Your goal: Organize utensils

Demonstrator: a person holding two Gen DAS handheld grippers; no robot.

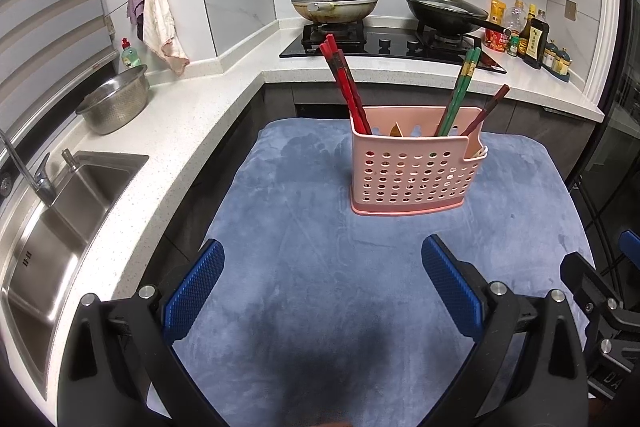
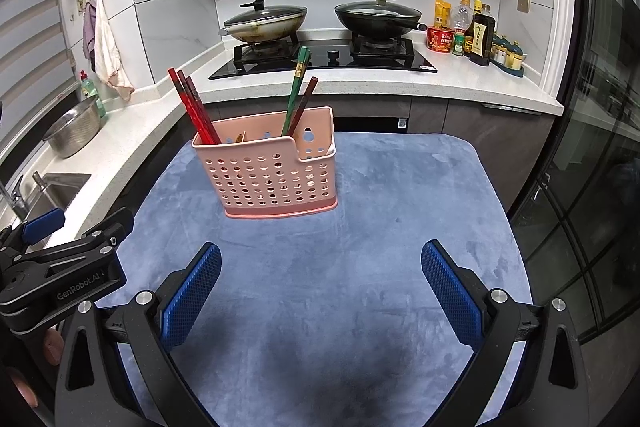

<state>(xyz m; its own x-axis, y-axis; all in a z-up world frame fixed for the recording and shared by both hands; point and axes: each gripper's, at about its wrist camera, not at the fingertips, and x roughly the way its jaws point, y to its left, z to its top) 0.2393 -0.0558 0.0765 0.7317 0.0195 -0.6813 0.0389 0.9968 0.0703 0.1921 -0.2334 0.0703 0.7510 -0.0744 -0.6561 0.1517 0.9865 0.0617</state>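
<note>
A pink perforated utensil holder (image 1: 416, 167) (image 2: 270, 173) stands upright on the blue cloth (image 1: 320, 267) (image 2: 360, 247). Red chopsticks (image 1: 346, 87) (image 2: 192, 107) lean in its left compartment. Green chopsticks (image 1: 460, 91) (image 2: 296, 87) and a dark red-brown chopstick (image 1: 490, 107) (image 2: 304, 105) lean in its right part. A wooden tip (image 1: 397, 130) shows in the middle. My left gripper (image 1: 322, 259) is open and empty, short of the holder. My right gripper (image 2: 320, 259) is open and empty, also short of it. Each gripper shows at the edge of the other's view.
A white counter (image 1: 180, 123) wraps the left and back. It carries a steel sink (image 1: 60, 211), a metal colander (image 1: 114, 103), a stove with two lidded pans (image 1: 334, 3) (image 1: 446, 11) and sauce bottles (image 1: 528, 35). A glass door (image 2: 592, 187) is at right.
</note>
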